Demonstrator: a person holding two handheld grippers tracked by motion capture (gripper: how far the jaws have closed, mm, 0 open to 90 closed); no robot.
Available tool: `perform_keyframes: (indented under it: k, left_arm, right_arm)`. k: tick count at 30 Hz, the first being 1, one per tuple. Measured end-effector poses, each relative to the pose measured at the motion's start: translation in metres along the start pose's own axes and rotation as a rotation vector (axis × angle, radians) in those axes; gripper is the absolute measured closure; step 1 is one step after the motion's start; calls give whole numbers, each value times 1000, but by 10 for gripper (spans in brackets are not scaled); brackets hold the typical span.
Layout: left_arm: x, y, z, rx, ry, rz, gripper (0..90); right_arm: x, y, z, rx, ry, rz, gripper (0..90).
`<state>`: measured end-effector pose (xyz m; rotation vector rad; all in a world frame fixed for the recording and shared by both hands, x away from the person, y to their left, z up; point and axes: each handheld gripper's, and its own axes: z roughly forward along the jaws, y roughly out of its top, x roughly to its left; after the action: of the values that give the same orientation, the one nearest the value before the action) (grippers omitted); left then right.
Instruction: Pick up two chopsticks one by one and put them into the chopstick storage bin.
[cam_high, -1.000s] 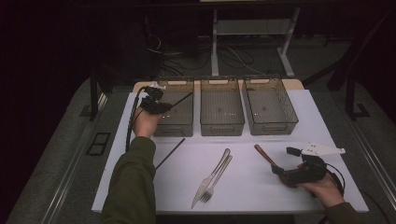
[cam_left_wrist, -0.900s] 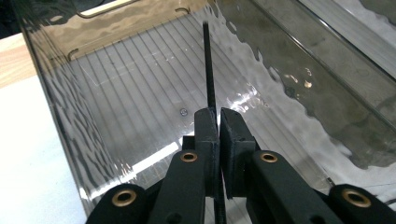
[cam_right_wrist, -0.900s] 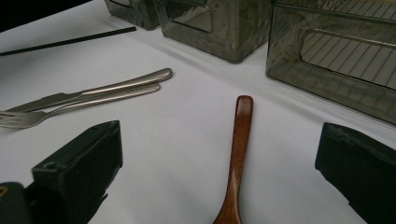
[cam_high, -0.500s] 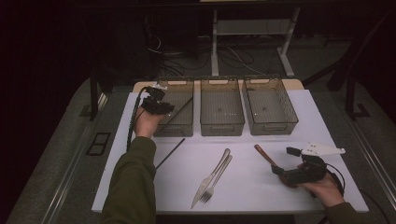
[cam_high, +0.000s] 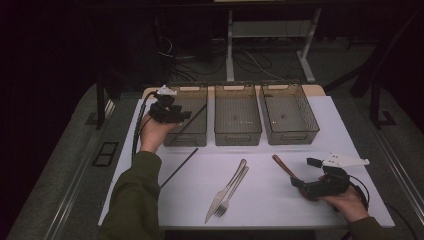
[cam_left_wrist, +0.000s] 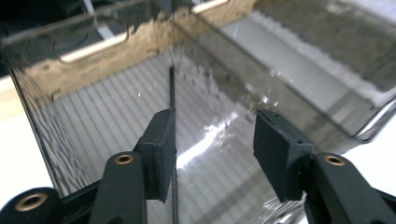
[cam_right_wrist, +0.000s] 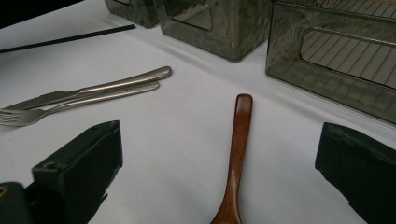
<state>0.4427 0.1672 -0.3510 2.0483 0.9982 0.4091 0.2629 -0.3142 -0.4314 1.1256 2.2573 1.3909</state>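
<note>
Colours, tabletop set.
White mat (cam_high: 300, 150); smoky grey ribbed bins (cam_high: 238, 120); black chopstick (cam_high: 178, 167); red-brown wooden spoon (cam_right_wrist: 236, 154); silver knife (cam_high: 226, 190) and fork (cam_high: 231, 195); olive sleeve (cam_high: 132, 200).

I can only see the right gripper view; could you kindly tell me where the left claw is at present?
Observer: The left claw hovers over the leftmost bin.
Operator: Thank you. Is it holding anything?
Observer: Its jaws have just been opening. A black chopstick runs between them, close beside one pad and clear of the other, with its far end down in that bin.
Operator: Do the other bins hold anything?
Observer: The middle bin and the right bin look empty from the high view.
</note>
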Motion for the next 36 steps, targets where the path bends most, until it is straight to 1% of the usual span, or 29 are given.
perform_keyframes:
  k: [5, 6, 11, 13, 16, 17, 20, 21, 23, 25, 27, 28, 29, 32, 33, 34, 35, 36]
  left_arm:
    - [-8, 0, -11, -16, -15, 21, 430]
    - [-9, -1, -13, -25, -17, 28, 425]
    - [-20, -4, -23, -41, -28, 55, 384]
    - [-25, -7, -27, -56, -37, 56, 373]
    - [-32, -12, -32, -42, -34, 82, 346]
    - [-33, -14, -33, -42, -35, 89, 341]
    - [-38, -21, -37, -59, -44, 85, 331]
    - [-39, -23, -38, -54, -39, 93, 328]
    - [-42, -28, -41, -59, -34, 97, 319]
    - [-45, -35, -43, -78, -26, 85, 317]
    - [-48, -42, -46, -73, -29, 92, 315]
    - [-50, -45, -46, -85, -28, 83, 313]
    - [-52, -49, -48, -91, -30, 86, 313]
    - [-55, -57, -52, -87, -25, 92, 308]
    - [-57, -60, -52, -90, -31, 83, 304]
    - [-59, -63, -53, -83, -31, 89, 299]
    - [-61, -66, -53, -89, -31, 89, 297]
    - [-63, -69, -53, -79, -32, 106, 296]
  right_arm:
    - [0, 0, 0, 0, -1, 2, 2]
    - [0, 0, 0, 0, -2, 1, 2]
    - [-1, 0, 0, -2, -6, -3, 2]
    - [-2, -1, -1, -1, -6, -2, 2]
    - [-1, -1, -1, -2, -8, -2, 2]
    - [-1, -1, 0, -1, -7, 0, 2]
    - [-1, -1, 0, 0, -8, -4, 2]
    - [-1, -1, 0, -1, -8, -3, 2]
    - [-1, -1, 0, -2, -8, -5, 2]
    - [-1, -1, 0, -4, -9, -5, 2]
    - [-1, -1, 0, -6, -9, -6, 2]
    - [-1, -1, 0, -6, -8, -3, 2]
    - [-1, -1, 0, -7, -9, -2, 2]
    - [0, -1, -1, -6, -10, -1, 2]
    - [0, -1, -1, -7, -12, 0, 2]
    - [0, -1, -1, -8, -14, -1, 2]
    - [1, -1, -1, -9, -15, -1, 2]
    - [1, -1, -1, -11, -16, 0, 2]
